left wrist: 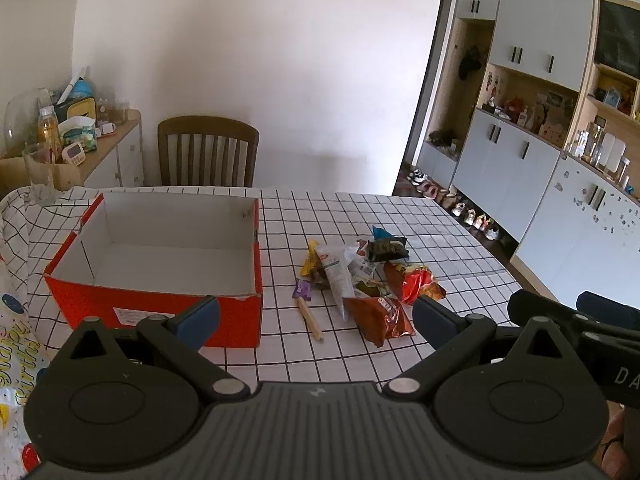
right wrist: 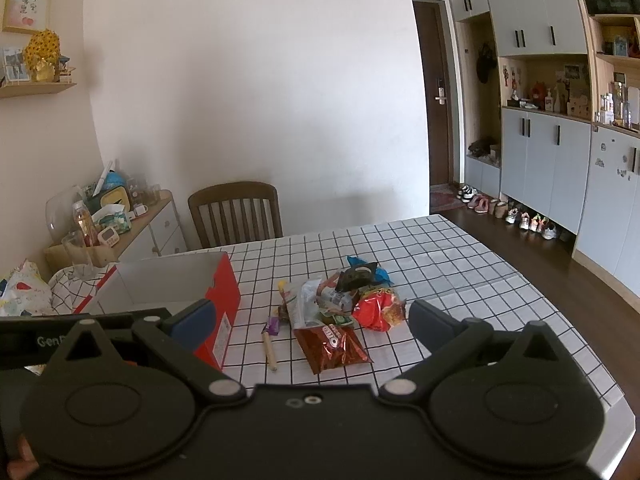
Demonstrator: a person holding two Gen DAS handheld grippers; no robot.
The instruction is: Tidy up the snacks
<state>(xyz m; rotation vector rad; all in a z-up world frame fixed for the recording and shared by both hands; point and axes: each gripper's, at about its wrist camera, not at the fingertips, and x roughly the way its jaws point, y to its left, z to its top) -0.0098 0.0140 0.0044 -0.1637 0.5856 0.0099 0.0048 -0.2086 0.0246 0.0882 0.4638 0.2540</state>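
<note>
Red box (left wrist: 160, 308) empty; snack pile (left wrist: 360, 280) beyond both gaping claws, seemingly untouched.

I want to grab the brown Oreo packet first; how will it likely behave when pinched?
The brown Oreo packet looks like crinkled glossy foil, so it will probably flex and may slip between the pads. It looks puffed, so it is likely light. It lies flat on the checked tablecloth, so rolling seems unlikely.

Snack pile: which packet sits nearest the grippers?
The brown Oreo packet, lying flat at the pile's near edge. The red chip bag and the dark packet lie farther back.
</note>
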